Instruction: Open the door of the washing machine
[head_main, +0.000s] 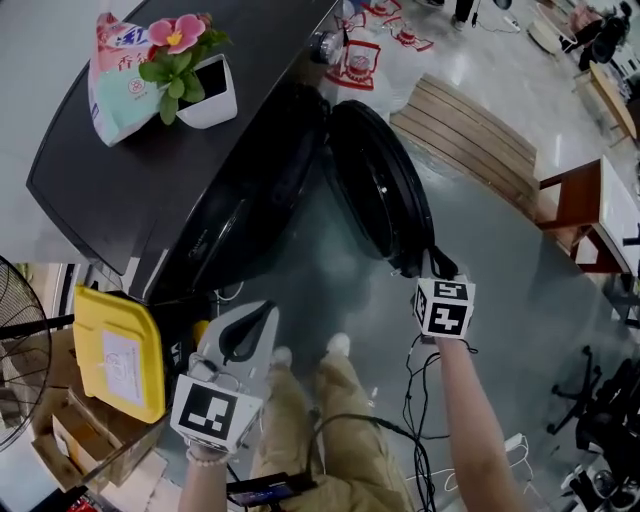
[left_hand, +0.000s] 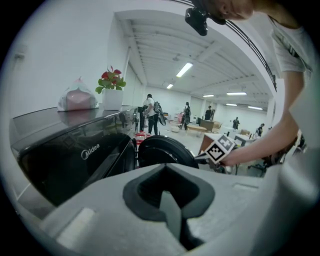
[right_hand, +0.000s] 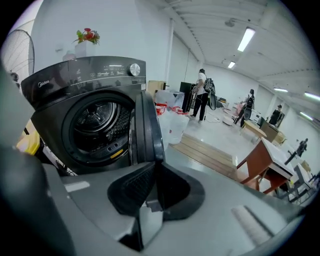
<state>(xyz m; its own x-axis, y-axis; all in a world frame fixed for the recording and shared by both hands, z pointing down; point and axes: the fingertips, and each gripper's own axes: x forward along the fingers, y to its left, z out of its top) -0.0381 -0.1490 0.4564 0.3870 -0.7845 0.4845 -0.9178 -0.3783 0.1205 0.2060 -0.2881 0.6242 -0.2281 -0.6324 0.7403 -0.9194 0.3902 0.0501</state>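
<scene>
Nearest, the left tongs (head_main: 255, 322) hang closed and empty by the person's knees. The right tongs (right_hand: 154, 180) pinch the free rim of the washing machine door (right_hand: 146, 127), which stands wide open off the black washing machine (head_main: 150, 170). It looks rigid, weighty and glossy, so that rim, far from the hinge, seems the surest hold.

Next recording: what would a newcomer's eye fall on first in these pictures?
First, the black washing machine at the head view's upper left, its round door wide open, with the right hand-held gripper shut on the door's edge. Next, the pink potted flower on the machine's top, beside a bag. The left hand-held gripper is shut and empty at lower left, near a yellow box.
</scene>
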